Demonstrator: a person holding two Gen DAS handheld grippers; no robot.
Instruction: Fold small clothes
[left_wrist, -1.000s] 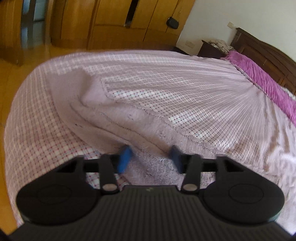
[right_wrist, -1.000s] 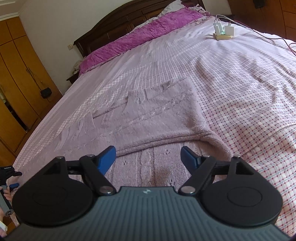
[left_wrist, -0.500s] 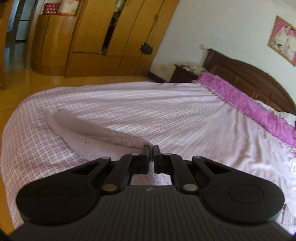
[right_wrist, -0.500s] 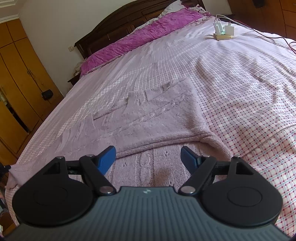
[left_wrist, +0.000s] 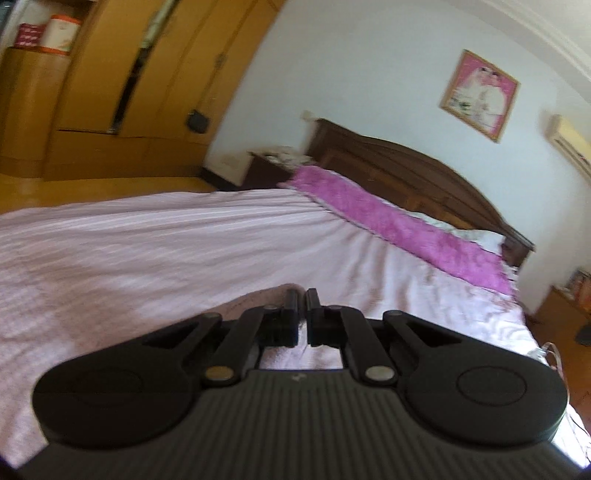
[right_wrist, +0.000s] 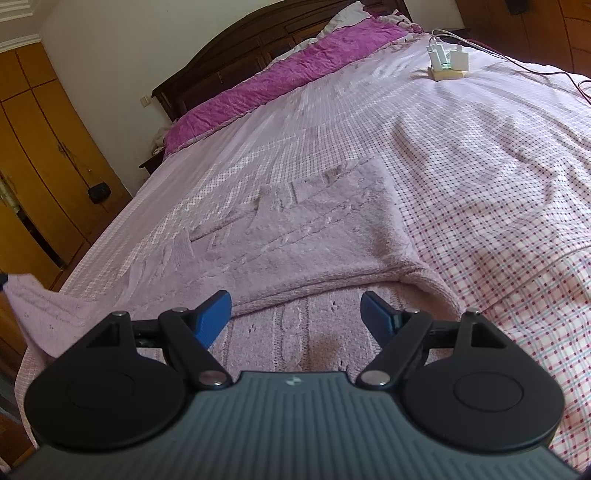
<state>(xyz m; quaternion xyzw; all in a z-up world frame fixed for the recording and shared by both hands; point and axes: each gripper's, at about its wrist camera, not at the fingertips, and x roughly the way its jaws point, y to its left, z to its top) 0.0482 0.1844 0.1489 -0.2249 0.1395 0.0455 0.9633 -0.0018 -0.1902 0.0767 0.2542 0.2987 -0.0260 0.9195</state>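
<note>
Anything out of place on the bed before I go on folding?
A white power strip with plugged-in chargers lies on the checked bedsheet, cables trailing away. It sits apart from the lilac knitted sweater, so it is merely odd.

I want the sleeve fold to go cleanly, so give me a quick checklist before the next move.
1. Left hand-held gripper shut on the sleeve: ok.
2. Sleeve lifted off the bed: ok.
3. Right hand-held gripper open, above the sweater: ok.
4. Sweater body flat: ok, already folded once.
5. Chargers away from the sweater: ok.
6. Grip firm enough: cannot tell.
</note>
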